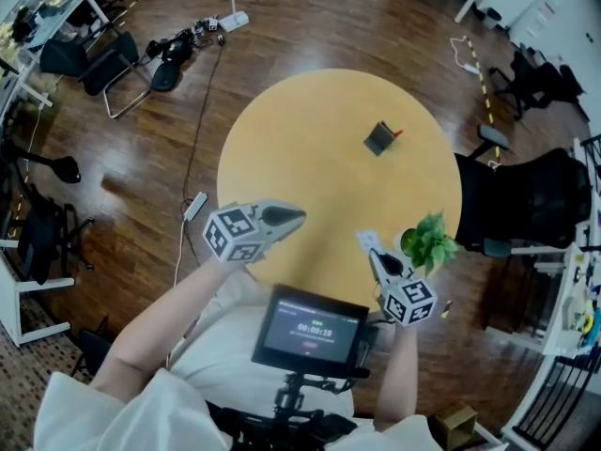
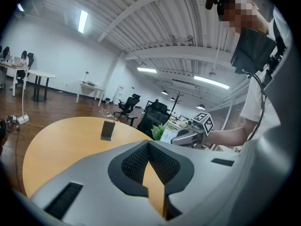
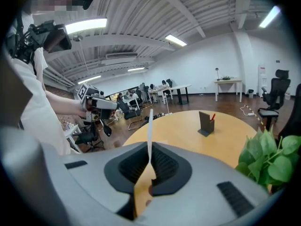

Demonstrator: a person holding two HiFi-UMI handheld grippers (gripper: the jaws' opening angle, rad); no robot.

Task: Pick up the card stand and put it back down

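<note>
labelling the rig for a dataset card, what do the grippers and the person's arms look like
Both the left gripper and right gripper have smooth grey wedge-shaped shells, black ribbed fingers, and a white cube printed with black square markers. The person wears a white short-sleeved top.

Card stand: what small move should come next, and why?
Probably reach the empty left claw toward the dark grey card stand: it stands far across the round yellow table, while the right claw is shut on a thin white card.
</note>
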